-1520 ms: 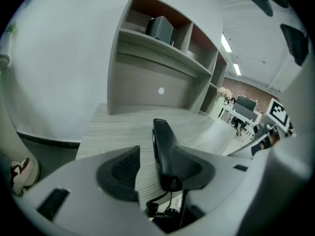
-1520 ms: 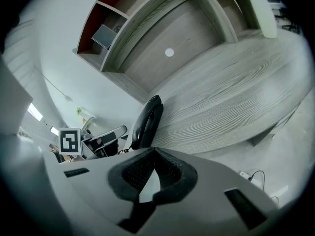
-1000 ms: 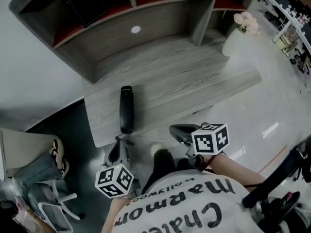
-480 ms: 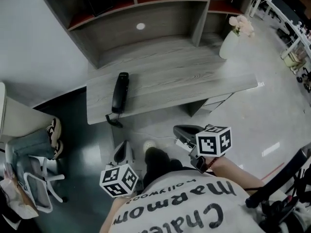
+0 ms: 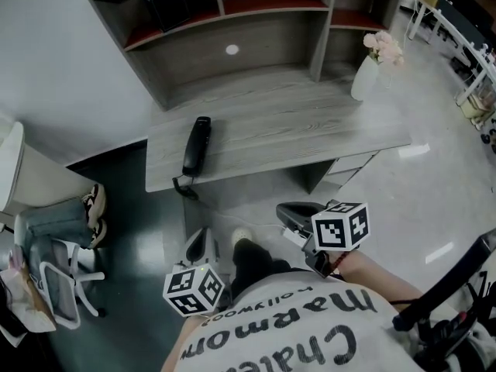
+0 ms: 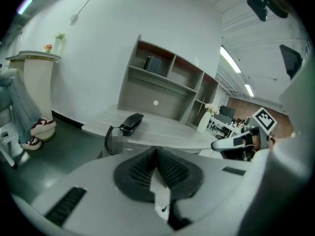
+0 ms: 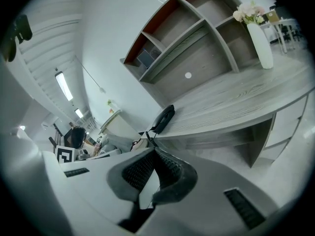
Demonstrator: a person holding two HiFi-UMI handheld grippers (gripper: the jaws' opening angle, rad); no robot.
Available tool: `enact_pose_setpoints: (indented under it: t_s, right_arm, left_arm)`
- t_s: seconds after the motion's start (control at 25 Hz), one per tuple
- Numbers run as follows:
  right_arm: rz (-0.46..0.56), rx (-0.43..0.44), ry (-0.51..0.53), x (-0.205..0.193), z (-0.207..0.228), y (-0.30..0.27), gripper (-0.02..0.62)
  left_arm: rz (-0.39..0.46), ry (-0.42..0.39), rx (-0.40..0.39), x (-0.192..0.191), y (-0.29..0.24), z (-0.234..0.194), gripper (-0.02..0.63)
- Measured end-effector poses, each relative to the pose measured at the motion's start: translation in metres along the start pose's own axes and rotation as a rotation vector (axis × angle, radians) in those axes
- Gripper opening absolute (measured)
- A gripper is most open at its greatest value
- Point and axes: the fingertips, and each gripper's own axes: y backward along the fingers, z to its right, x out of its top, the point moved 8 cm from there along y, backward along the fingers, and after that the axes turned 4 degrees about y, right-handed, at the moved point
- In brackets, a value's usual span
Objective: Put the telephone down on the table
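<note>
Both left gripper [image 6: 156, 150], right gripper [image 7: 154, 152] jaws closed, empty; telephone [image 5: 197, 146] on table [image 5: 310, 130]; flowers [image 5: 384, 46] in vase [image 5: 364, 80].

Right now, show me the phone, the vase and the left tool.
phone [image 5: 196, 146], head view, middle of the handset.
vase [image 5: 364, 80], head view, its white body.
left tool [image 6: 156, 150], left gripper view, where its shut tips meet.

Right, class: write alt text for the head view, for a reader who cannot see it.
A black telephone handset lies on a grey wooden table, near its left end, its cord hanging over the front edge. Below, a person holds the left gripper and right gripper short of the table, both empty.
</note>
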Motion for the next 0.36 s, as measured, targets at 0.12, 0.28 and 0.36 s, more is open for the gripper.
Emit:
enact_pose_setpoints:
  t_s: [0.12, 0.28, 0.36]
  right_arm:
    - [0.000, 0.004, 0.003, 0.000, 0.001, 0.003, 0.011]
    - [-0.002, 0.008, 0.004, -0.002, 0.003, 0.007, 0.011]
    - [-0.006, 0.010, 0.006, -0.003, 0.004, 0.008, 0.011]
  left_arm:
    - [0.006, -0.004, 0.003, 0.000, 0.002, 0.004, 0.010]
    - [0.006, -0.009, 0.003, -0.002, 0.001, 0.009, 0.009]
    - [0.006, -0.010, 0.003, -0.003, 0.001, 0.011, 0.009]
